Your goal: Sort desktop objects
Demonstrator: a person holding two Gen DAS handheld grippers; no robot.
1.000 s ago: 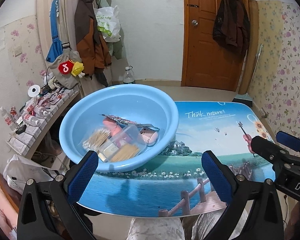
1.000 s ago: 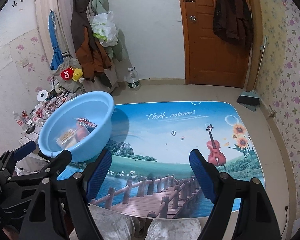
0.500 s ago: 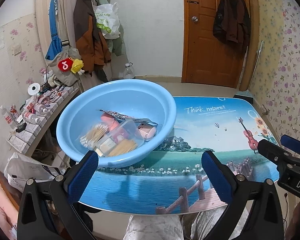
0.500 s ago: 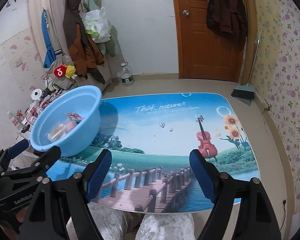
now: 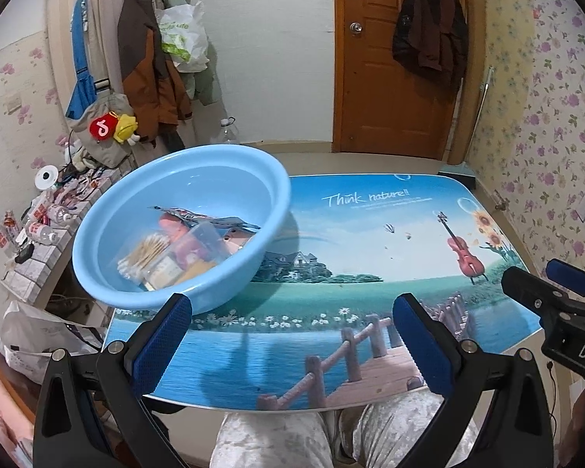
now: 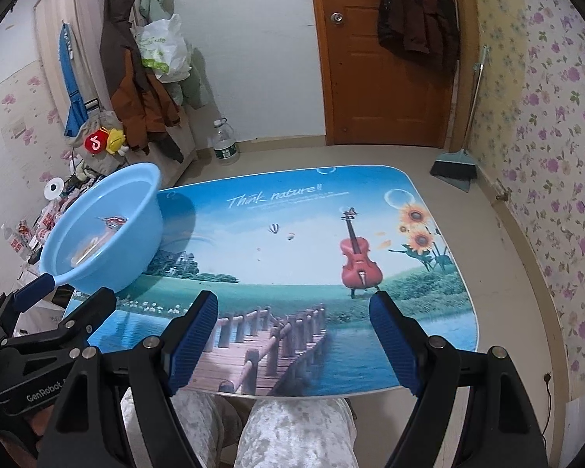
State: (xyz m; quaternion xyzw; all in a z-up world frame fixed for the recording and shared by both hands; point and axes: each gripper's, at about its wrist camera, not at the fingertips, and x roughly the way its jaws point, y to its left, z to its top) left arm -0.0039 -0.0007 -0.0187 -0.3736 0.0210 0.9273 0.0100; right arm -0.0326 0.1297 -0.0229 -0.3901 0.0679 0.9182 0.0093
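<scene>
On the left part of the picture-printed table (image 6: 292, 241) sits the blue basin (image 5: 183, 234), tilted, its near rim hanging past the table edge. Inside the basin lie cotton swabs (image 5: 146, 251), a clear plastic box (image 5: 199, 245) and a printed wrapper (image 5: 199, 216), gathered as sorted things would be; the tabletop right of the basin shows only its print. The left gripper (image 5: 292, 347) hangs just in front of the basin, fingers spread wide, holding nothing. The right gripper (image 6: 294, 337), well right of the basin, is equally spread and unladen.
</scene>
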